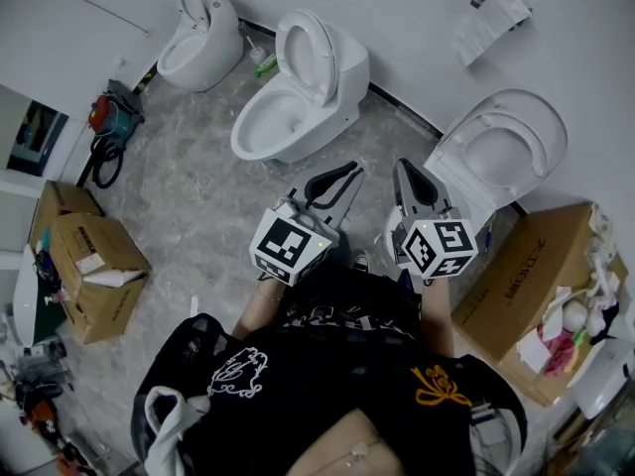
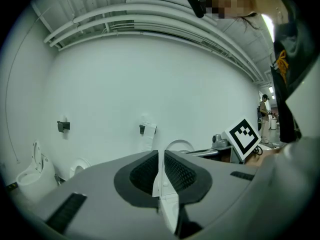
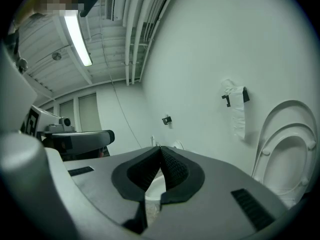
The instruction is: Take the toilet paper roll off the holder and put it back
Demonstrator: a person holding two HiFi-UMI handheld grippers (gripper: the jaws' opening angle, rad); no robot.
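Note:
The toilet paper roll (image 1: pixel 493 10) sits on its black wall holder, with a strip of paper hanging down from it. The roll (image 2: pixel 148 130) shows small on the white wall straight ahead in the left gripper view. In the right gripper view the roll (image 3: pixel 236 100) hangs on the wall beside a raised toilet lid. My left gripper (image 1: pixel 354 169) and right gripper (image 1: pixel 402 165) are held side by side in front of my body, far from the roll. Both are shut with nothing in them. The left gripper's jaws (image 2: pixel 159 154) and the right gripper's jaws (image 3: pixel 160 149) are closed tip to tip.
Three white toilets stand along the wall: a left toilet (image 1: pixel 201 40), a middle toilet (image 1: pixel 298 92) and a right toilet (image 1: pixel 496 157) under the roll. A second, bare holder (image 2: pixel 63 126) is further left. Cardboard boxes stand at the left (image 1: pixel 91 266) and right (image 1: pixel 526 286).

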